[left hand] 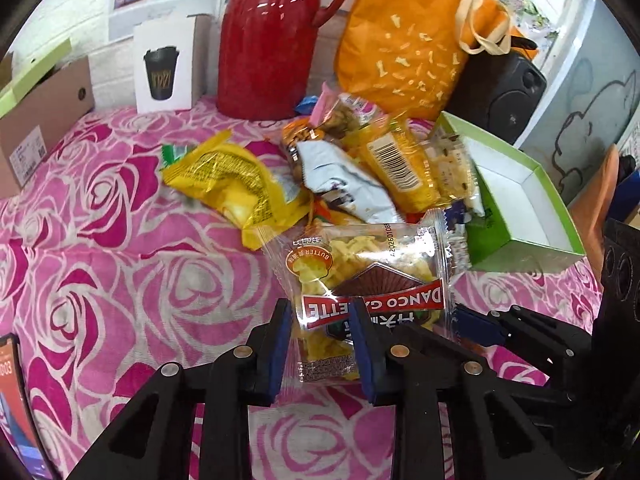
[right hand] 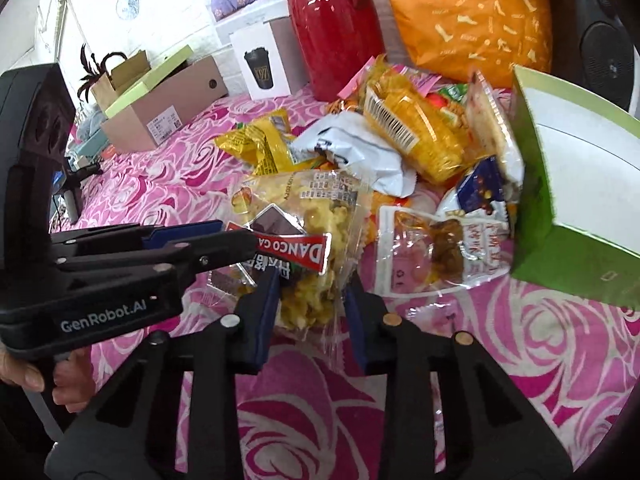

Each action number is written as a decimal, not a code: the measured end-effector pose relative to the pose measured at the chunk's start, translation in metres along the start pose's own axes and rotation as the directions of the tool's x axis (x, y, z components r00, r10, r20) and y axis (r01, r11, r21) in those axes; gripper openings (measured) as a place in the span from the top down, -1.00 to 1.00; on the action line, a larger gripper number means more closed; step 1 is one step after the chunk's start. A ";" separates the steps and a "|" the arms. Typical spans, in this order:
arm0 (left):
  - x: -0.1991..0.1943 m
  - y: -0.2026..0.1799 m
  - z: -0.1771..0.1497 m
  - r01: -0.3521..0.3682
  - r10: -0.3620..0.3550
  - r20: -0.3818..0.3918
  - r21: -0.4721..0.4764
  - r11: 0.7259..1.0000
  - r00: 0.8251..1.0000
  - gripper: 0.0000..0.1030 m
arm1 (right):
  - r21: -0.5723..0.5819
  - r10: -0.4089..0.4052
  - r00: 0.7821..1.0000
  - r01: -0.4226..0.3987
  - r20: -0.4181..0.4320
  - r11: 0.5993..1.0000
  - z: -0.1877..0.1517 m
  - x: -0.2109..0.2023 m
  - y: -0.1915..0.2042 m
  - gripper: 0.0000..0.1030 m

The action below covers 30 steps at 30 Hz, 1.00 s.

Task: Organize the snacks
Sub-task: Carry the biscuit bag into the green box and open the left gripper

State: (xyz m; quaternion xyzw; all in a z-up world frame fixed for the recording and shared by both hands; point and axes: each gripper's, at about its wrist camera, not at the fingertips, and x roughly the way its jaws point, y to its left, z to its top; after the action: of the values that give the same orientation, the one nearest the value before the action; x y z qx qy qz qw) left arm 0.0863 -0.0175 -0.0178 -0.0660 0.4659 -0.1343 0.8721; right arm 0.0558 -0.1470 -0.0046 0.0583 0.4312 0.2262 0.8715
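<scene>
A clear Danco Galette biscuit packet (left hand: 360, 268) (right hand: 304, 220) is lifted just in front of the snack pile. My left gripper (left hand: 322, 336) is shut on its lower end, blue pads pressing both sides; in the right wrist view it (right hand: 240, 238) comes in from the left over the red label. My right gripper (right hand: 312, 304) is closed around the packet's near end too; its tips (left hand: 460, 316) meet the packet's right edge. Behind lie a yellow bag (left hand: 236, 184), a white wrapper (left hand: 348, 184), a barcoded yellow pack (right hand: 416, 132) and a clear dried-fruit packet (right hand: 432, 248). An open green box (left hand: 520, 216) (right hand: 560, 200) stands tipped at the right.
A red jug (left hand: 264, 40), an orange bag (left hand: 404, 32), a black speaker (left hand: 500, 92), a white cup carton (left hand: 164, 68) and a cardboard box (left hand: 44, 112) line the back. The pink rose cloth (left hand: 120, 260) shows bare at the left. A hand (right hand: 32, 376) holds the left gripper.
</scene>
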 end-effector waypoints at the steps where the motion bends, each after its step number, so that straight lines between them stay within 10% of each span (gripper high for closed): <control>1: -0.002 -0.002 0.001 0.004 -0.004 0.004 0.002 1.000 1.000 0.43 | 0.002 -0.002 1.000 0.002 0.010 1.000 0.000 -0.005 -0.001 0.36; 14: -0.029 -0.105 0.057 0.108 -0.133 0.121 0.197 0.975 0.984 0.43 | 0.132 -0.142 0.964 0.114 0.226 0.985 0.020 -0.095 -0.062 0.37; 30: 0.058 -0.198 0.090 0.217 -0.224 -0.016 0.322 0.922 0.975 0.43 | 0.346 -0.294 0.932 0.209 0.213 0.915 0.009 -0.105 -0.168 0.18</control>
State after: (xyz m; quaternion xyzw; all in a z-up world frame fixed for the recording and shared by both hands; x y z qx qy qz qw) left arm 0.1572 -0.2246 0.0337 0.0237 0.4182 -0.3049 0.8553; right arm 0.0656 -0.3421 0.0277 0.1704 0.3477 0.0294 0.9215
